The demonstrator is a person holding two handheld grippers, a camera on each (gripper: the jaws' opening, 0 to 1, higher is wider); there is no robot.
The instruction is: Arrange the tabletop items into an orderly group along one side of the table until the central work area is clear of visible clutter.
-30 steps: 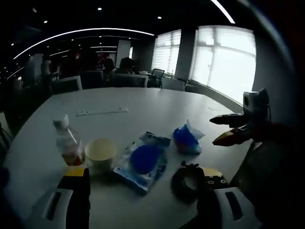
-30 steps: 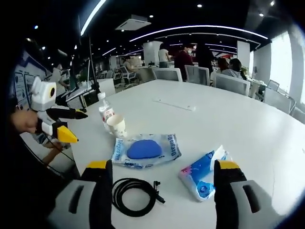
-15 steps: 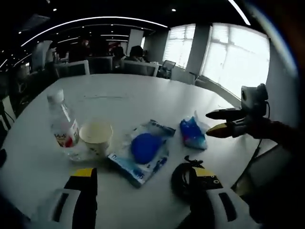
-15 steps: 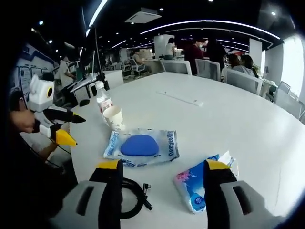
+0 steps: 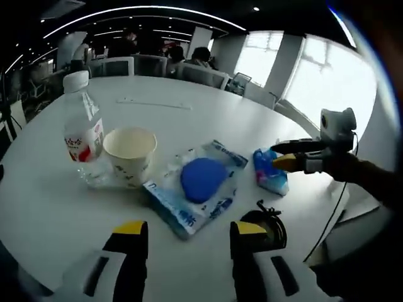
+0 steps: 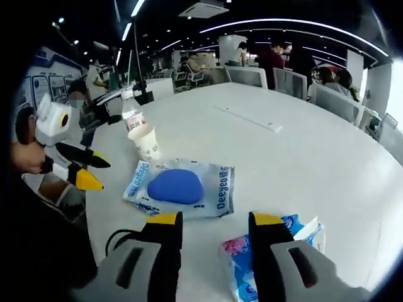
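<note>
The packet with the blue pad (image 5: 203,182) is lying mid-desk (image 5: 189,119); beside it are sitting 1 paper cup (image 5: 130,155) and 1 water bottle (image 5: 83,135), the blue tissue pack (image 5: 271,173) opposite, the black cable (image 5: 267,223) near. Left claw (image 5: 187,236) and right claw (image 6: 211,226) are both hovering spread, gripping nothing

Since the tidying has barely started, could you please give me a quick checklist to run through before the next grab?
1. Right gripper free to grab: ok, jaws apart, nothing between them.
2. Left gripper free: ok, open and holding nothing.
3. Tissue pack lined up with the right gripper: cannot tell, it lies partly behind a jaw.
4. Paper cup upright: ok, beside the water bottle.
5. Bottle capped: ok, white cap on.
6. Central area clear: not ok, the blue pouch and black cable lie spread on the table.
</note>
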